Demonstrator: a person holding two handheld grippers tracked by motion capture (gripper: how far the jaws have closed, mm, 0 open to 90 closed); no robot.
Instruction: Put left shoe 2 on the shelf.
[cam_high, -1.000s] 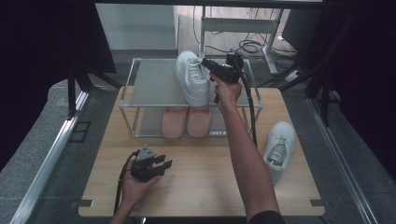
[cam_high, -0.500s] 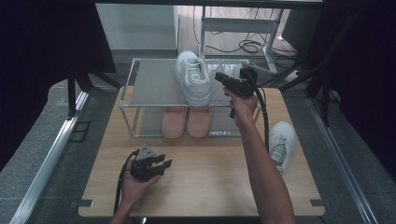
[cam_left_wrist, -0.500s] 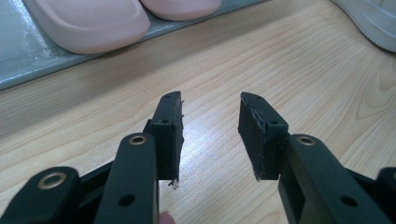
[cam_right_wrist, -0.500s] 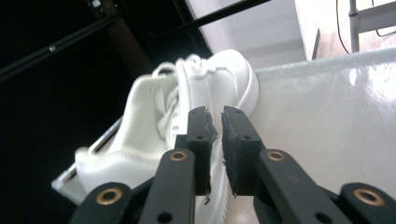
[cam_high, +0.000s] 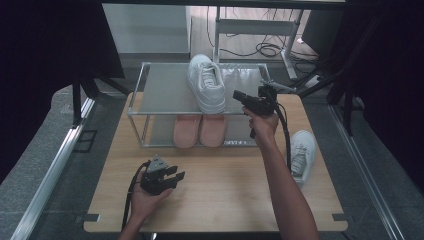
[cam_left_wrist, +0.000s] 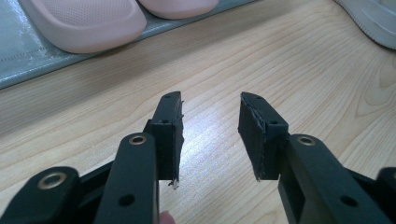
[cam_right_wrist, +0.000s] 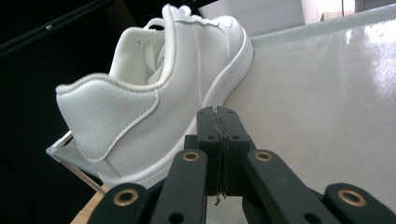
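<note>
Right hand-held gripper (cam_high: 239, 95) pressed together on nothing, jaws just closed, poised over the rack's grey top shelf (cam_high: 165, 90) just beside the heel of the white sneaker (cam_high: 206, 82). Left hand-held gripper (cam_high: 176, 172) spread, resting low on the pale wooden counter (cam_high: 225, 180). Beyond that gripper, pink slippers (cam_high: 200, 130) on the lower shelf; second sneaker (cam_high: 301, 152) off to its right, dark curtains around.

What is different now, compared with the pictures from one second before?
The right gripper drew back from the white sneaker on the rack's top shelf toward the rack's near right corner, and its jaws have just been closing, with nothing between them. The left gripper, pink shoes and other sneaker stayed put.
</note>
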